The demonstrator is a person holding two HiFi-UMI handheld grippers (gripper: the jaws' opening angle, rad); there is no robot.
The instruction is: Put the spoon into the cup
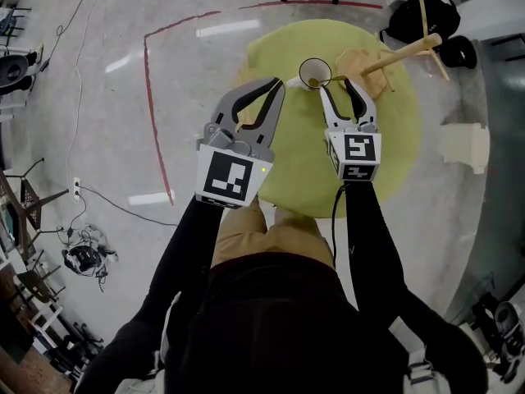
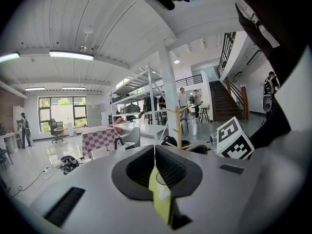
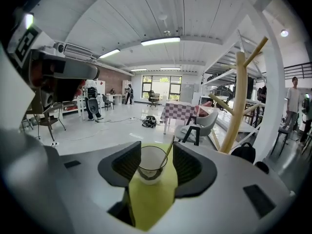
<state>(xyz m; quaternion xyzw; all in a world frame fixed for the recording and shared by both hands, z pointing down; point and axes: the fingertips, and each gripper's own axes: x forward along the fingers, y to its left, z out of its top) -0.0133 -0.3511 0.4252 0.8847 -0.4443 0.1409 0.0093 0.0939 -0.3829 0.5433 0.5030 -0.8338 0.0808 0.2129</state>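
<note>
A clear glass cup point(image 1: 314, 73) stands at the far side of the round yellow-green table point(image 1: 303, 171). A slim spoon point(image 3: 167, 155) stands inside the cup point(image 3: 151, 164), its handle leaning to the right over the rim. My right gripper point(image 1: 339, 86) is open just in front of the cup, its jaws either side of it and not touching it in the right gripper view point(image 3: 156, 146). My left gripper point(image 1: 277, 85) hovers to the left of the cup with its jaws shut and nothing held point(image 2: 155, 155).
A wooden peg rack point(image 1: 402, 56) stands on the table right of the cup, close to my right gripper point(image 3: 236, 106). A black bag point(image 1: 422, 15) and a white object point(image 1: 463, 146) lie on the floor beyond the table. Red tape point(image 1: 152, 97) marks the floor at left.
</note>
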